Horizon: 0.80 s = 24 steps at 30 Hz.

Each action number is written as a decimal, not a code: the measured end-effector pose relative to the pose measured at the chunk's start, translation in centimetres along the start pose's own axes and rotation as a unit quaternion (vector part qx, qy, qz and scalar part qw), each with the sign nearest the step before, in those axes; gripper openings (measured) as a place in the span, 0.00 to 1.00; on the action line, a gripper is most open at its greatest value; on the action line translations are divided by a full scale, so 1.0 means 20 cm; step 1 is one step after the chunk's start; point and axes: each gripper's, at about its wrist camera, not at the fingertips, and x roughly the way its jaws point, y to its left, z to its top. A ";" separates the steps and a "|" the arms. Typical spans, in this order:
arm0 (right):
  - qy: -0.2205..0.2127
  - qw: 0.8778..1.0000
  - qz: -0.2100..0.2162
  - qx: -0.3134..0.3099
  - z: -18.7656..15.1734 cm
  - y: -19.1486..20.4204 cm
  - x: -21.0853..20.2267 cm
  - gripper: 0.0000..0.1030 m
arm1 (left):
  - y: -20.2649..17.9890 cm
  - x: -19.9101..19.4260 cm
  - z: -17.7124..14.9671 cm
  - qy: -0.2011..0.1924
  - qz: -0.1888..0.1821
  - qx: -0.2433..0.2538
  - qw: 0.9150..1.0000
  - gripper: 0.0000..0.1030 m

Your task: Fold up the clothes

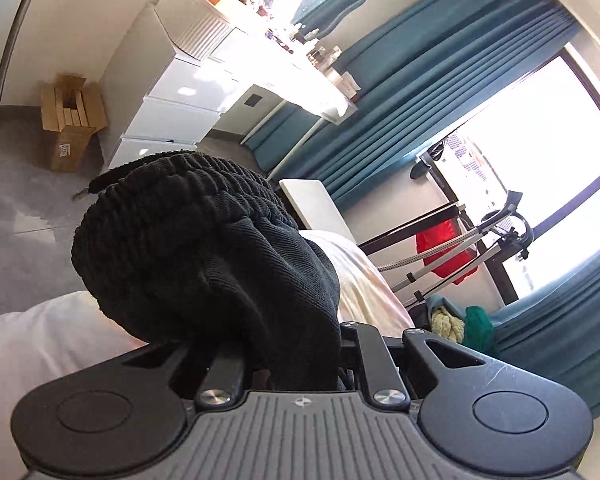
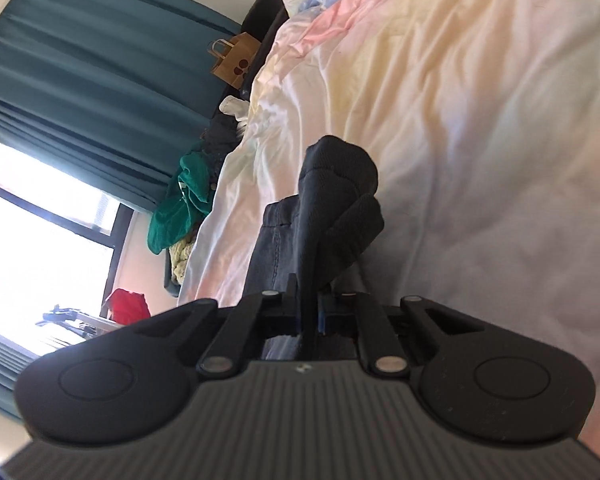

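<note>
Both grippers are clamped shut on the same dark garment (image 1: 204, 248): left gripper (image 1: 296, 376) has the ribbed waistband end, right gripper (image 2: 308, 312) the other end. It hangs just over the pastel bedsheet (image 2: 480, 100), long axis presumably running hand to hand.

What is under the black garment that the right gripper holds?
Under the black garment lies the pastel bedsheet. The sheet directly beneath the bunched cloth is covered, so anything there cannot be seen.
</note>
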 end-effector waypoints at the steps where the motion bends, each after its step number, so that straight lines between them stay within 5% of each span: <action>1: 0.008 1.000 -0.003 0.009 -0.01 -0.04 -0.05 0.09 | 0.05 -0.05 0.00 0.006 0.006 0.006 1.000 0.14; 11: 0.062 0.997 0.001 0.050 -0.08 -0.24 -0.16 0.11 | 0.58 -0.17 -0.19 0.057 0.029 -0.026 0.998 0.27; 20: 0.117 0.990 0.020 0.071 -0.04 -0.38 -0.10 0.17 | 0.50 -0.49 -0.22 0.057 0.048 0.092 0.993 0.67; 24: 0.135 0.988 0.033 0.073 -0.02 -0.39 -0.04 0.24 | 0.45 -0.66 -0.23 0.035 0.046 0.132 0.990 0.71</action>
